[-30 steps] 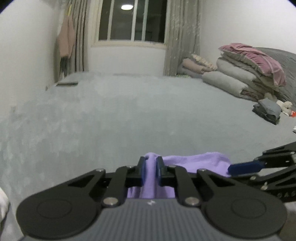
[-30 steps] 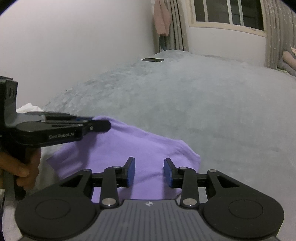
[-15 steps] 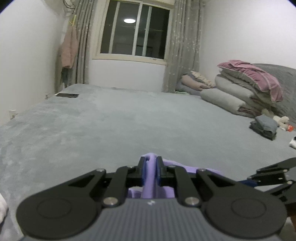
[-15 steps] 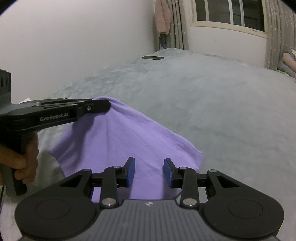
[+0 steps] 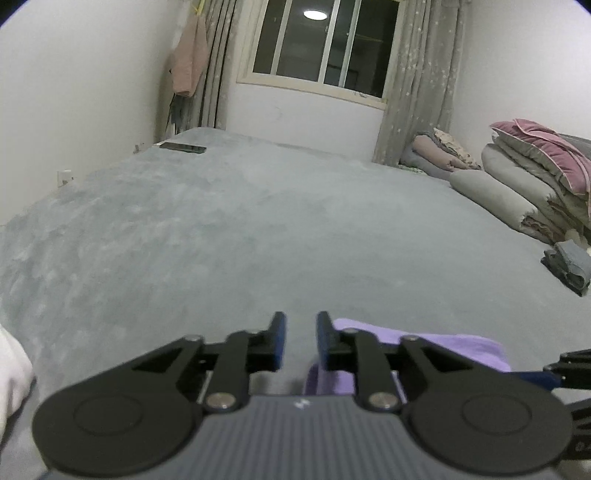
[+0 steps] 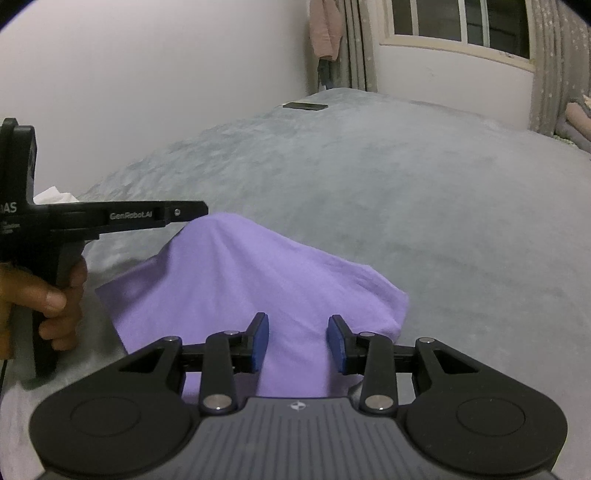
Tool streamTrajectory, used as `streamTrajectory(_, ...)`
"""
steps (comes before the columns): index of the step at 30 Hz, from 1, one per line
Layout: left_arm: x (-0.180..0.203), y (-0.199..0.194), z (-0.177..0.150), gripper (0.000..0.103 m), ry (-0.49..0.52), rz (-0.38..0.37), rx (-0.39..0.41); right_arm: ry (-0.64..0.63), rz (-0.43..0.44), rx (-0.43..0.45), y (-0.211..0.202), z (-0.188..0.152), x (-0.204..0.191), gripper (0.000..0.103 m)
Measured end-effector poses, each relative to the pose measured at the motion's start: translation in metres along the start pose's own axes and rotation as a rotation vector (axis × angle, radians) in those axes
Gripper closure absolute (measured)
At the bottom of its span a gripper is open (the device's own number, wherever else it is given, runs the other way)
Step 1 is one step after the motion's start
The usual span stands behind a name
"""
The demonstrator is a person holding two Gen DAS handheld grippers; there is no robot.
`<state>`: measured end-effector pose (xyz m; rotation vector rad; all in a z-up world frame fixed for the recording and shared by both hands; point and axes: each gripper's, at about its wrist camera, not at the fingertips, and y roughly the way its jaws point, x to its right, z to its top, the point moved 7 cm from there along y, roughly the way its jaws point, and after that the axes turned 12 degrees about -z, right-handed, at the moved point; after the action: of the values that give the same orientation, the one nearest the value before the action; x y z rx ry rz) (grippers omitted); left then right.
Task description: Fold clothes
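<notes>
A: Starting with the left wrist view. Grey plush bedspread [image 5: 258, 229] fills most of the frame, bare in the middle. Dark phone [image 5: 183, 147] lies flat at the far left corner, by the white wall [image 5: 74, 92]. Window [image 5: 325, 40] at the back is dark, with a ceiling lamp reflected in the glass, and grey curtains [image 5: 417, 81] either side. Pink garment [image 5: 190, 59] hangs in the left corner.

B: Right side?

A: Stacked quilts [image 5: 532, 184], the top one pink, and a small folded grey pile [image 5: 570, 266] near them on the bed. Something white [image 5: 13, 362] at the lower left edge, can't tell what.

B: Left gripper?

A: Left gripper [image 5: 300, 341] has its jaws opening, nothing between the blue pads, just bedspread behind the gap. Purple garment [image 5: 436, 349] sits to the right of it, partly behind the right finger.

B: Right wrist view?

A: Same bedspread [image 6: 406, 184], phone [image 6: 306, 106] far back near the wall, window [image 6: 461, 22] top right. Purple garment [image 6: 266, 280] is on the near part of the bed, peaked up in a tent, its top just under the left gripper's [image 6: 203, 208] tip; whether they touch, can't tell. A hand [image 6: 48, 295] grips that tool's handle.

B: Right gripper?

A: Right gripper [image 6: 298, 341] has its pads spread, hovering over the garment's near edge, not pinching it.
</notes>
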<state>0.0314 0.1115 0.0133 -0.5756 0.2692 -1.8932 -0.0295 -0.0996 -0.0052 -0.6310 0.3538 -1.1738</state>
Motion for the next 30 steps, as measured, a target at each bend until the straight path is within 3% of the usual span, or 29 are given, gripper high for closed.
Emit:
streamTrajectory(2, 0.007, -0.005, 0.002, 0.061, 0.022, -0.013, 0.014, 0.006, -0.006, 0.015, -0.003, 0.002, -0.001, 0.068)
streamTrajectory(8, 0.034, -0.012, -0.002, 0.057, 0.100, -0.075, 0.015, 0.010, 0.010, 0.021, -0.005, 0.003, -0.005, 0.068)
streamTrajectory(9, 0.037, -0.009, -0.006, 0.055, 0.104, -0.082, -0.005, 0.005, 0.010, 0.003, -0.002, 0.000, -0.006, 0.068)
streamTrajectory(11, 0.039, 0.004, -0.018, 0.040, 0.111, -0.068, -0.079, -0.010, 0.004, -0.023, 0.006, -0.004, -0.007, 0.068)
streamTrajectory(14, 0.030, 0.024, -0.037, 0.021, 0.118, 0.028, -0.204, -0.019, 0.001, -0.025, 0.008, -0.004, -0.008, 0.067)
streamTrajectory(16, 0.018, 0.026, -0.039, 0.013, 0.041, 0.028, -0.212, -0.020, 0.000, -0.024, 0.007, -0.004, -0.007, 0.067)
streamTrajectory(18, 0.005, 0.022, -0.037, 0.012, -0.032, 0.030, -0.205, -0.027, -0.001, -0.023, 0.006, -0.004, -0.006, 0.066)
streamTrajectory(22, -0.011, 0.014, -0.036, 0.012, -0.060, 0.086, -0.182, -0.026, -0.009, -0.019, 0.004, -0.001, 0.000, 0.065)
streamTrajectory(26, -0.011, 0.003, -0.023, 0.013, -0.026, 0.126, -0.115, 0.007, -0.051, 0.018, -0.008, 0.004, 0.009, 0.063)
streamTrajectory(30, 0.006, -0.012, -0.015, 0.012, 0.036, 0.108, -0.061, 0.021, -0.046, 0.026, -0.012, 0.006, 0.012, 0.061)
